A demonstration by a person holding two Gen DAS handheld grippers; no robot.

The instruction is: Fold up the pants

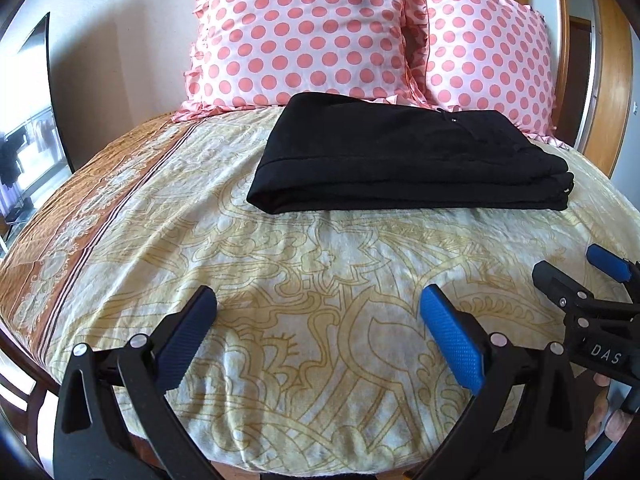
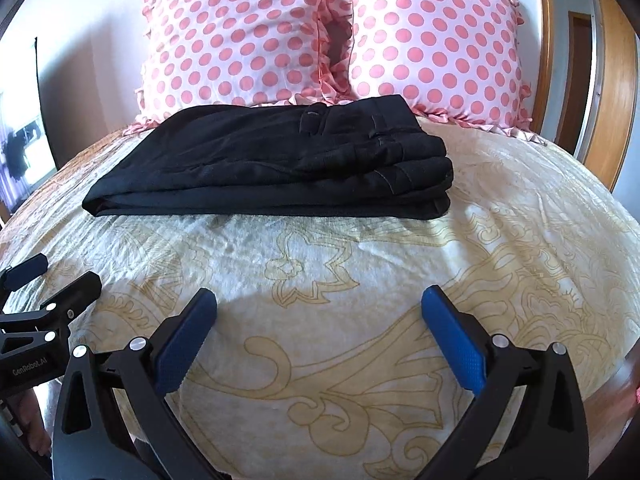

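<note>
**Ahead of both grippers, the pants are lying folded**

Up the bed, near the pillows [image 1: 304,36], the pants [image 1: 400,160] are sitting as a stacked black bundle, long axis running across your view. You're holding the left gripper [image 1: 318,328] and right gripper [image 2: 318,328] side by side over the bedspread [image 1: 280,280], fingers spread wide, gripping nothing, both well short. The bundle is lying right of the left gripper's centre and left of the right's, so neither looks clearly nearer.

A: Pants [image 2: 272,160]: matt black woven cloth. Bedspread [image 2: 320,248]: soft, slightly napped cloth, printed.

B: Pillows [image 2: 248,36]: smooth cloth with a faint sheen. Gripper pads [image 2: 454,340]: blue, dimpled, rubbery; arms matt black plastic. Headboard [image 2: 616,80]: glossy wood.
</note>
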